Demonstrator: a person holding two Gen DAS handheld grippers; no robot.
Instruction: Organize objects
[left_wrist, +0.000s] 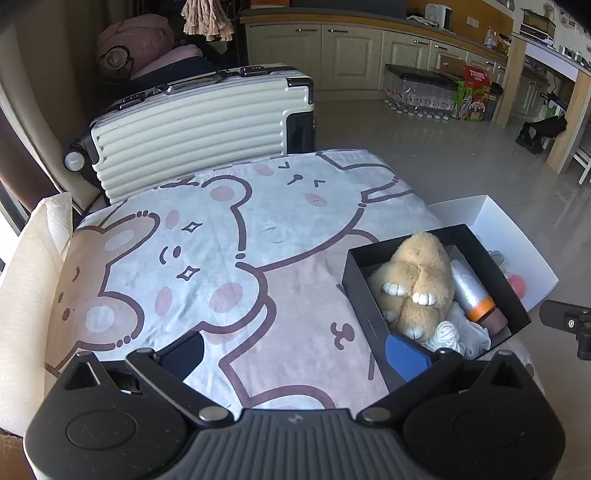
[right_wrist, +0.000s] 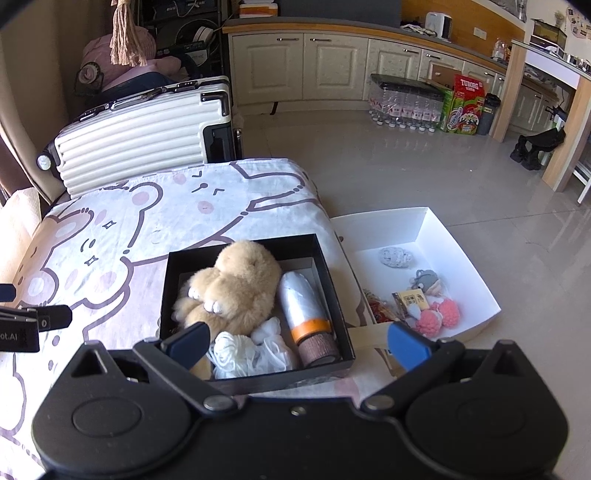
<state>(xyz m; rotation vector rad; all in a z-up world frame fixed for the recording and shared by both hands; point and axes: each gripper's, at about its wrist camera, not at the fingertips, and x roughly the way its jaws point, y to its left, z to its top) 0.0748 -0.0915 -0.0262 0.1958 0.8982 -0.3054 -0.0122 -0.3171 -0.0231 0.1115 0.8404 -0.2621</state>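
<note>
Right gripper (right_wrist: 297, 341) fingers spread wide, empty, hovering over near edge of black box (right_wrist: 334, 291). Inside, just ahead: tan plush (right_wrist: 236, 284), silver tube (right_wrist: 304, 302) (orange band), white yarn (right_wrist: 232, 350). White tray (right_wrist: 461, 254) ahead-right holds small toys. Left gripper (left_wrist: 295, 352) also spread, empty, box ahead-right.

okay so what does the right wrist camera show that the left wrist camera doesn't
Only the right wrist view shows the white box's contents clearly: a grey knitted piece, a grey charm, a yellow tag and pink pompoms. Its open right hand-held gripper hangs over the black box.

Only the left wrist view shows the paper towel at the table's left edge, with the open left hand-held gripper over the bear-print cloth.

Both show the plush toy, silver tube, white yarn and suitcase.
</note>
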